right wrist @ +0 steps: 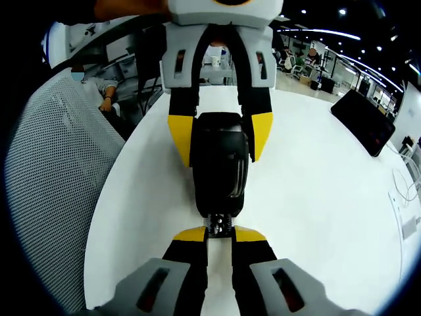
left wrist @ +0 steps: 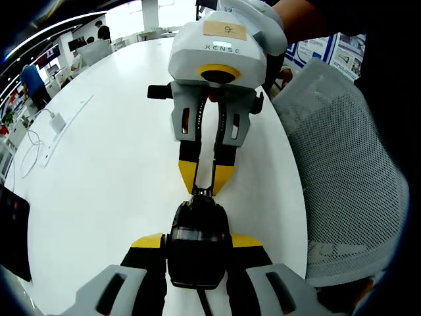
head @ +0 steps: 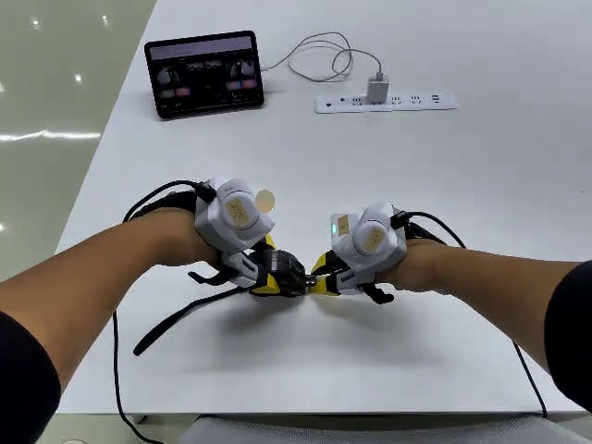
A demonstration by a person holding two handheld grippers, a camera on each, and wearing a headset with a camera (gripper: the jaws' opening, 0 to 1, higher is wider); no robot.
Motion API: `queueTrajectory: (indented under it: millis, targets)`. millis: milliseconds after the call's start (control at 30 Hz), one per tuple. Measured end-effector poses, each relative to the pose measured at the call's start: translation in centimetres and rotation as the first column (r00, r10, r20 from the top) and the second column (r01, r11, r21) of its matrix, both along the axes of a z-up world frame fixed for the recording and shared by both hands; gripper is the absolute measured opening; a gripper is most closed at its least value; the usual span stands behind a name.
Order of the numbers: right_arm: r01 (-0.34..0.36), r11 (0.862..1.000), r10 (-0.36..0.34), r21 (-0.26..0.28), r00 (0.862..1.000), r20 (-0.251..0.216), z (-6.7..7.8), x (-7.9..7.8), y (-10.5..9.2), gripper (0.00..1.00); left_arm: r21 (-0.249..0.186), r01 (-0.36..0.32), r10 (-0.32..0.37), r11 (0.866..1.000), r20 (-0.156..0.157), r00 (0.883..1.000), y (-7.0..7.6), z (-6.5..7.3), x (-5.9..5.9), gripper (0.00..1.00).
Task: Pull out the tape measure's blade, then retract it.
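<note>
A black tape measure [head: 288,274] sits just above the white table [head: 388,176], between the two grippers. My left gripper [head: 266,273] is shut on its body; in the left gripper view the yellow-tipped jaws clamp the case [left wrist: 197,247] on both sides. My right gripper [head: 320,281] faces it from the right and is shut on the blade's end hook [right wrist: 219,226] right at the case mouth. The case [right wrist: 220,161] lies just beyond that hook in the right gripper view. Almost no blade shows between hook and case.
A tablet [head: 204,74] stands at the far left of the table. A power strip [head: 387,101] with a charger and white cable lies at the far middle. A grey mesh chair [left wrist: 342,184] is at the table's near edge. A black strap [head: 176,319] trails under the left hand.
</note>
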State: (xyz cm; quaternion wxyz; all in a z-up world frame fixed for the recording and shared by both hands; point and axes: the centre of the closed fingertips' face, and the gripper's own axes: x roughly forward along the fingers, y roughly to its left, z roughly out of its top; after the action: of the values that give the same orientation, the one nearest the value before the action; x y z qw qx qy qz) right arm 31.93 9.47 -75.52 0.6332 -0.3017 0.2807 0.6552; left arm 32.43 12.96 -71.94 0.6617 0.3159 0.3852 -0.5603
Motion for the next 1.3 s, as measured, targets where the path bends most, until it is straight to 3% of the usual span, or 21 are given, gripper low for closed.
queueTrajectory:
  millis: [533,767,1300]
  targets:
    - [0.027,0.999,-0.028,-0.018,1.000,-0.009,-0.1,-0.1,0.4,0.12,-0.005,-0.002,0.002,1.000,0.013,1.000,0.1,0.1,0.0,0.31]
    - [0.016,1.000,-0.016,-0.009,1.000,0.013,-0.5,-0.2,1.4,0.12,-0.008,-0.002,0.002,1.000,0.012,1.000,0.1,0.1,-0.1,0.31]
    - [0.012,1.000,-0.012,-0.007,1.000,0.000,-0.3,-0.2,0.8,0.10,-0.007,-0.012,0.013,1.000,0.015,1.000,0.1,0.3,-0.3,0.31]
